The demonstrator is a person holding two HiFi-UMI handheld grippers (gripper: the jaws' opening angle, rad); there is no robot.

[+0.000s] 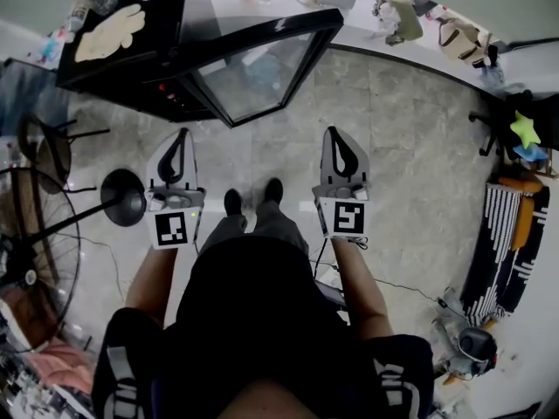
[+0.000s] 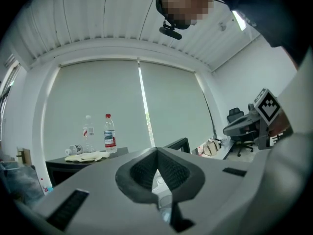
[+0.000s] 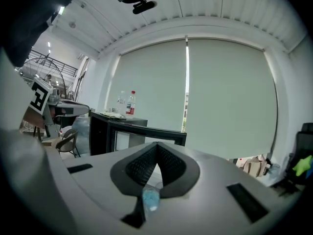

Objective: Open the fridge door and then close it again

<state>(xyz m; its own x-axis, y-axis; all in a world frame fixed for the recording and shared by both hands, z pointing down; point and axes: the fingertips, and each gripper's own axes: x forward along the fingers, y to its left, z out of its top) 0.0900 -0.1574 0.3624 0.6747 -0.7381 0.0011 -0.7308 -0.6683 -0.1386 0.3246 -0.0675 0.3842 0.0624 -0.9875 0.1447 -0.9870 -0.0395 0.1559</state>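
The black fridge (image 1: 131,55) stands at the top left of the head view, and its glass door (image 1: 262,72) is swung open toward me. My left gripper (image 1: 182,138) and right gripper (image 1: 335,138) hover side by side above the tiled floor, short of the door and touching nothing. Both are shut with nothing between the pads. In the left gripper view the shut left gripper (image 2: 157,152) points past the fridge (image 2: 80,166) and the door's edge (image 2: 178,144). The right gripper view has the shut right gripper (image 3: 157,146) facing the open door (image 3: 146,131).
Water bottles (image 2: 109,133) and a pale cloth (image 1: 109,33) lie on top of the fridge. A standing fan (image 1: 39,234) and a black round base (image 1: 124,197) are at the left. A white counter (image 1: 367,37) with bags runs along the far side. An office chair (image 2: 239,124) stands by it.
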